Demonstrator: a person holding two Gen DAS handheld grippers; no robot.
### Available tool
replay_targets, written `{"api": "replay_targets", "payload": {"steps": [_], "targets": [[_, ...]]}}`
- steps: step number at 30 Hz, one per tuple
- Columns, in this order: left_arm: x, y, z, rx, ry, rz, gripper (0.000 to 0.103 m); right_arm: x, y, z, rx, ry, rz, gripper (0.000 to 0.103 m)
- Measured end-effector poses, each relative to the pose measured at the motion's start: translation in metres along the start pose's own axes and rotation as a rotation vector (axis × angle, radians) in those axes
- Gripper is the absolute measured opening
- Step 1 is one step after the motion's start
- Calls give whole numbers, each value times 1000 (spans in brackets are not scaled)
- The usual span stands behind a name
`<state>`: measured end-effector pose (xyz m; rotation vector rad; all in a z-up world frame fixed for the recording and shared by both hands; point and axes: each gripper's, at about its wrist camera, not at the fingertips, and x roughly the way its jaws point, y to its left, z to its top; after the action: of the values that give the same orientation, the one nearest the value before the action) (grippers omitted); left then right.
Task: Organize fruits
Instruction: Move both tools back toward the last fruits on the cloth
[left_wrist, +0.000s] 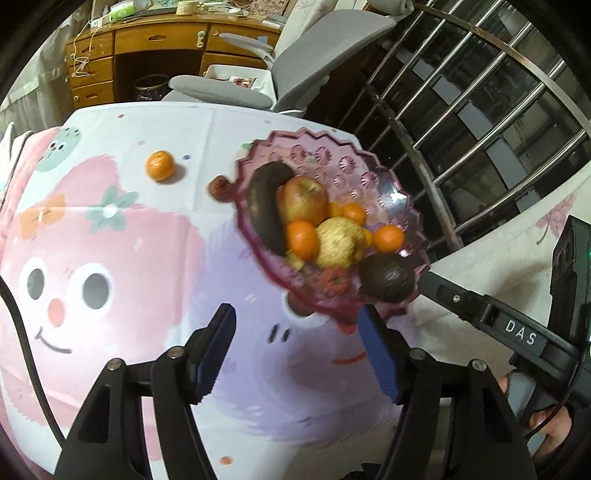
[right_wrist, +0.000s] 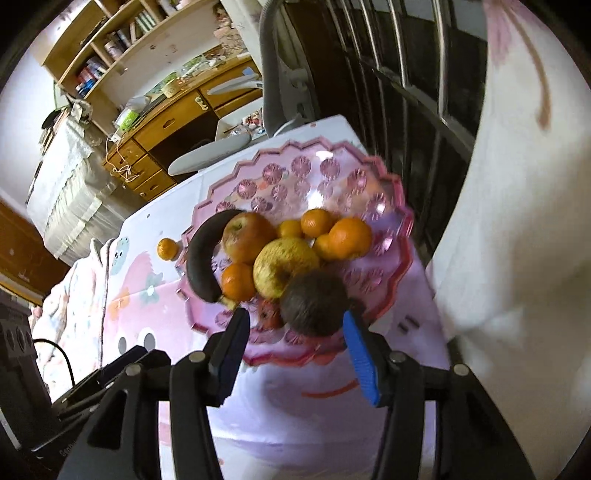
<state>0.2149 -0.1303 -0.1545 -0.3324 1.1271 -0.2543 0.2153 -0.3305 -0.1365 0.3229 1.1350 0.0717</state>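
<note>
Hovering over the near rim of the pink bowl (right_wrist: 399, 236), the right claw (right_wrist: 295, 343) stands wide with nothing between its blue pads; the dark round fruit (right_wrist: 314, 306) sits just beyond the fingertips, inside the bowl at its near edge, and looks freshly settled or about to be taken, which I cannot tell. The left claw (left_wrist: 295, 336) is likewise wide and empty, low over the tabletop (left_wrist: 155, 266), with the bowl ahead and to its right.

Judging from how things lie, the step in hand is gathering the stragglers: one mandarin (left_wrist: 160, 165) rests alone on the cloth, well apart from the bowl and ahead-left of the left claw, and a small brown fruit (left_wrist: 218, 187) lies just beside the bowl's far-left rim. The left claw is the better placed for both. Doing it well means coming down with the fingers astride the mandarin, closing gently since the skin is soft, then setting it in the bare far half of the bowl, away from the piled apple (left_wrist: 303, 199), black banana (left_wrist: 266, 206) and oranges, so nothing rolls out.
</note>
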Motion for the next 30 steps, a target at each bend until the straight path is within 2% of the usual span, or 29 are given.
{"api": "replay_targets", "payload": {"steps": [8, 10, 15, 18, 25, 30], "targets": [[-34, 59, -13, 47, 62, 20, 72, -3, 28, -37, 138, 2, -44, 54], [-44, 78, -15, 71, 85, 30, 79, -2, 36, -50, 186, 3, -52, 54], [-59, 113, -15, 157, 168, 63, 88, 1, 56, -77, 290, 2, -58, 55], [-65, 133, -13, 208, 215, 83, 89, 5, 71, -93, 348, -6, -55, 56], [-66, 163, 5, 325, 335, 119, 90, 22, 105, -112, 432, -32, -63, 56], [-62, 178, 32, 311, 377, 129, 90, 40, 128, -111, 439, -35, -74, 56]]}}
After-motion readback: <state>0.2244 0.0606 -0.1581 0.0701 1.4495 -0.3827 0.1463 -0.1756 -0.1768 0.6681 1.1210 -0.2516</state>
